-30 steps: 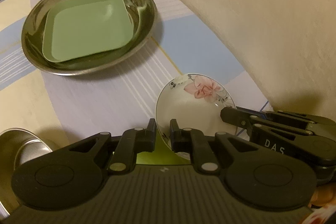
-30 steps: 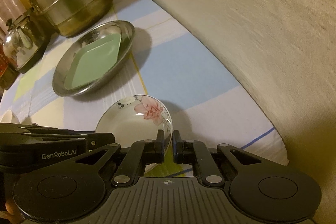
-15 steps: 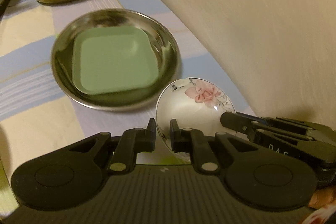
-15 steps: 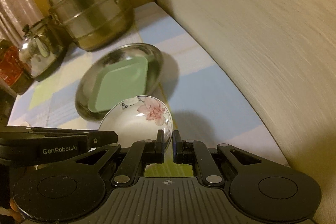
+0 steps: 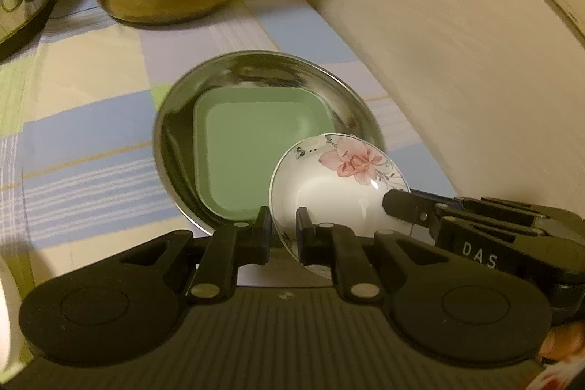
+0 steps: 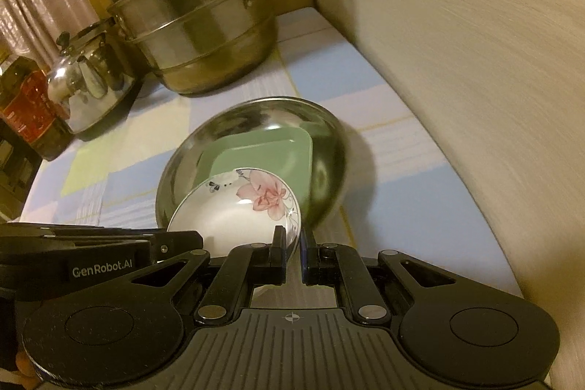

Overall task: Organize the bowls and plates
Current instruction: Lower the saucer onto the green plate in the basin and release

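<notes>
The floral bowl point(image 5: 340, 185), white with a pink flower painted inside, hangs in the air, gripped at its rim from two sides. The left gripper point(image 5: 283, 233) is clamped on the near left rim, one finger inside the bowl and one outside; the right gripper point(image 6: 292, 256) pinches the opposite rim in the same way, its jaws nearly closed. The bowl overlaps the near edge of a steel dish point(image 5: 182, 119) that lies on the checked tablecloth point(image 5: 80, 119) with a green square plate point(image 5: 256, 141) inside it. Farther back stand a tiered steel steamer pot point(image 6: 193, 21), a kettle point(image 6: 87, 79) and a bottle point(image 6: 25, 97), beside the wall point(image 6: 457, 42).
</notes>
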A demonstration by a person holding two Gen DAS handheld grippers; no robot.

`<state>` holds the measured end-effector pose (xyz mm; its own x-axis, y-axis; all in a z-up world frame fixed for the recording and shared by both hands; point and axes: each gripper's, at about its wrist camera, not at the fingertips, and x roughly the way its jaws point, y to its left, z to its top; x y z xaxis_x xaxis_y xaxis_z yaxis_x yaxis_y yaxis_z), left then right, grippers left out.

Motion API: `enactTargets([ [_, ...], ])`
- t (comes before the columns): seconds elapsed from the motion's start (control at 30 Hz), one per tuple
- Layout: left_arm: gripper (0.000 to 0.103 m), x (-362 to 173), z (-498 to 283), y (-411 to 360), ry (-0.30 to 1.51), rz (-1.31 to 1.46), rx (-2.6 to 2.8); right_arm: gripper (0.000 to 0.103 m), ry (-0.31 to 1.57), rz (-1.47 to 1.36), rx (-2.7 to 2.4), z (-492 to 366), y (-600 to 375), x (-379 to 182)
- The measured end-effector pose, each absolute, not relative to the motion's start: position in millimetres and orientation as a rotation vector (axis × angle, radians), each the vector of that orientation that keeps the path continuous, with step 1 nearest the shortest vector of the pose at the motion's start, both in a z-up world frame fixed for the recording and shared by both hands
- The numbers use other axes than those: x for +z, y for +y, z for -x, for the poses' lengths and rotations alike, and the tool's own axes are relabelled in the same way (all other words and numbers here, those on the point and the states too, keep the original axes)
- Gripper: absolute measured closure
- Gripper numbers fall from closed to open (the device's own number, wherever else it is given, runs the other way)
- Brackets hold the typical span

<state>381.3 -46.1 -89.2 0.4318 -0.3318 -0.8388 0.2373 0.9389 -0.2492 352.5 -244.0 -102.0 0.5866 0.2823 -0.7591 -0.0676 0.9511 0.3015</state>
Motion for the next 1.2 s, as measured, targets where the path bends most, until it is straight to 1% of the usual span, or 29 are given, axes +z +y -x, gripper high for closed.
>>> enactTargets([
  [0.6,0.091,-115.1,-444.2,-38.1,1.105,0.091,-0.312,0.095,0.955,-0.235,0.213,-421.5,-222.5,-134.0],
  [1.2,0.091,-132.5,-463.5,-37.1,1.135,0.083,-0.311,0.095,0.987,-0.225,0.197,-438.1,-216.1,-147.8],
])
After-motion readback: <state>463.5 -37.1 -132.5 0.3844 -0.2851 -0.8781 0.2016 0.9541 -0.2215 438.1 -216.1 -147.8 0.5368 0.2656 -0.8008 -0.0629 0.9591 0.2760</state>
